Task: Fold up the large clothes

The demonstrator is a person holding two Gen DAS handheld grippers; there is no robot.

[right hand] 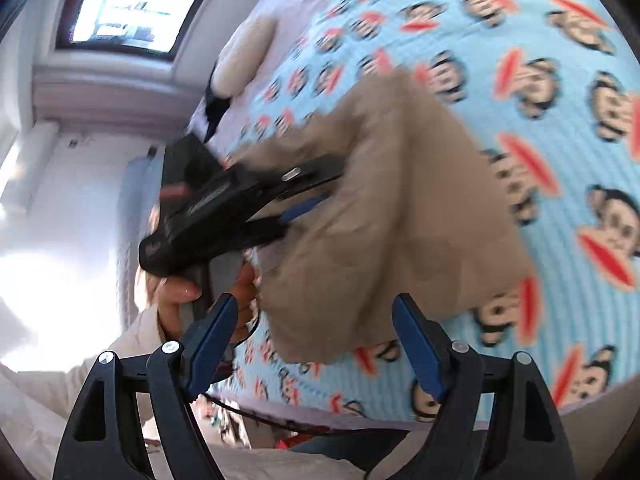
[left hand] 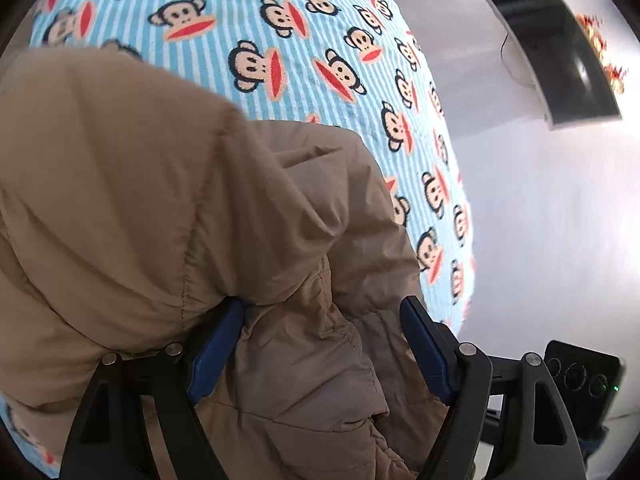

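Because the puffy tan quilted jacket (left hand: 168,208) lay heaped on the blue-striped monkey-print bed sheet (left hand: 280,40), the left gripper (left hand: 322,340) stood spread over its folds toward twelve o'clock, pinching nothing; the right gripper (right hand: 316,340) hung spread and empty, the jacket's edge at twelve o'clock.

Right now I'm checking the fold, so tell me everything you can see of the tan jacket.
The tan jacket is a puffy, quilted garment with stitched seams, of a soft matte fabric. It lies bunched and partly folded on the blue striped monkey-print blanket. The left gripper stands open over its folds, one blue pad against a bulge. The right gripper is open, clear of it.
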